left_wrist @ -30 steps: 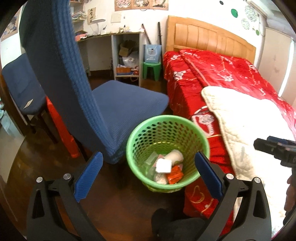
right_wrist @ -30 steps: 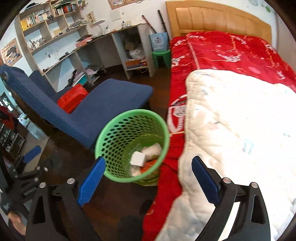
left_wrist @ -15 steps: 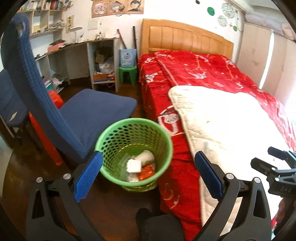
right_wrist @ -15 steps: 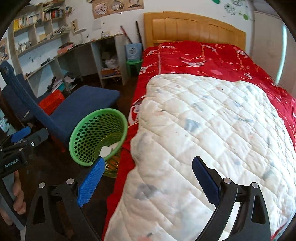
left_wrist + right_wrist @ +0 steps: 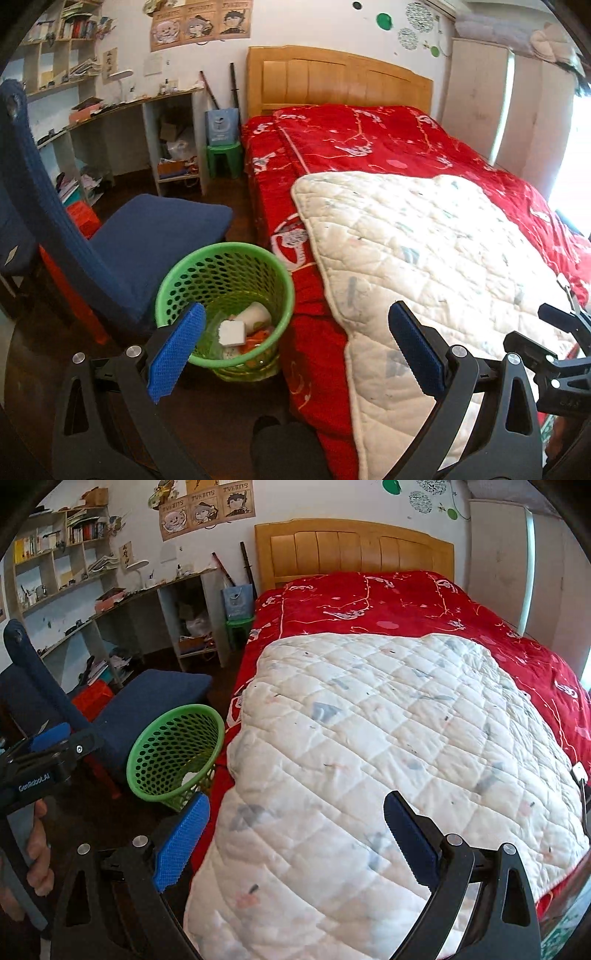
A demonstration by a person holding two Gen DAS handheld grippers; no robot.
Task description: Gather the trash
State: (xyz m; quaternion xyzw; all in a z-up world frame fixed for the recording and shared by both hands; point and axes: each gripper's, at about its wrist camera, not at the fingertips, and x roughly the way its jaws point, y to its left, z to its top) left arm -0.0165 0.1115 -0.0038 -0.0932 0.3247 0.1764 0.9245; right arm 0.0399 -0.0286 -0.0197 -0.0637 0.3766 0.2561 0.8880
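A green perforated basket stands on the dark floor beside the bed, also in the right wrist view. Inside lie a white box, a white cup and orange wrappers. My left gripper is open and empty, held above the basket's right edge and the bed's side. My right gripper is open and empty over the white quilt. Each view catches the other gripper at its edge: the left gripper held by a hand, the right gripper.
A blue chair stands left of the basket, with a red object behind it. The bed with a red blanket and wooden headboard fills the right. A desk with shelves and a green stool line the far wall.
Both grippers have swung right, away from the basket and toward the bed. The basket has slid to the left in both views. Both stay open and empty.
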